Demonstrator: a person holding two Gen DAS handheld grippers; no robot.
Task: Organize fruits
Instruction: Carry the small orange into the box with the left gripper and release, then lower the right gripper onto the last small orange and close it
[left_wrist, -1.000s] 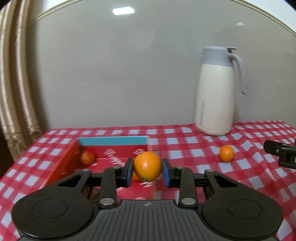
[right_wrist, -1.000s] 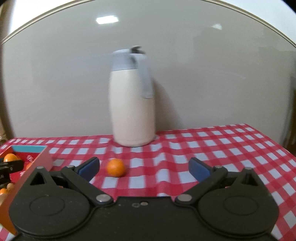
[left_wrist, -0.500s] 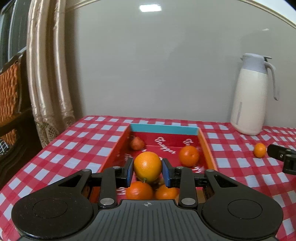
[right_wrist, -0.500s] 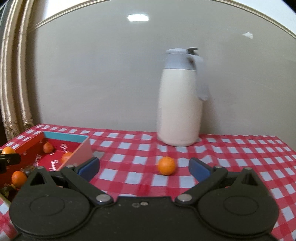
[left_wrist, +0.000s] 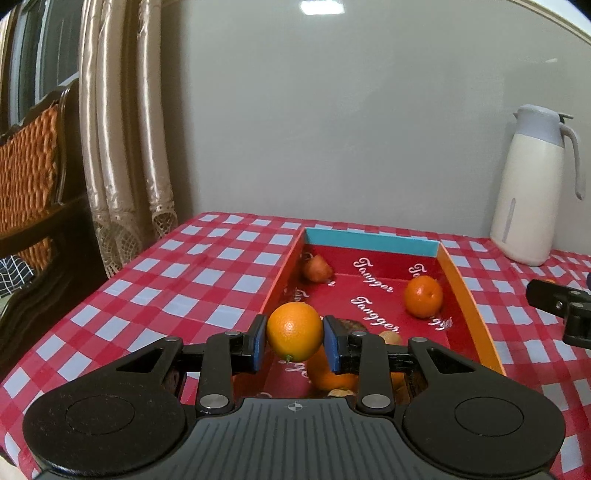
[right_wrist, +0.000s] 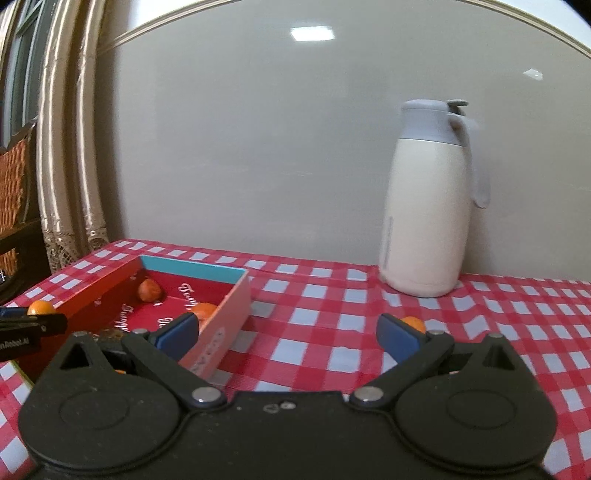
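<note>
My left gripper (left_wrist: 294, 343) is shut on an orange (left_wrist: 294, 331) and holds it above the near left part of a red cardboard box (left_wrist: 469, 299) with a blue far wall. Inside the box lie another orange (left_wrist: 423, 296), a small reddish fruit (left_wrist: 316, 268) and more fruit near the front (left_wrist: 328, 373). My right gripper (right_wrist: 288, 334) is open and empty, above the cloth to the right of the box (right_wrist: 218, 332). A small orange (right_wrist: 413, 323) lies on the cloth just behind its right fingertip.
A white thermos jug (left_wrist: 532, 192) with a grey lid stands at the back right by the wall; it also shows in the right wrist view (right_wrist: 428, 206). Curtains (left_wrist: 122, 129) and a wicker chair (left_wrist: 29, 162) stand left of the table's edge.
My left gripper has swung left with the orange and now holds it over the box. My right gripper has turned left, so the jug and the small orange have slid right in its view.
</note>
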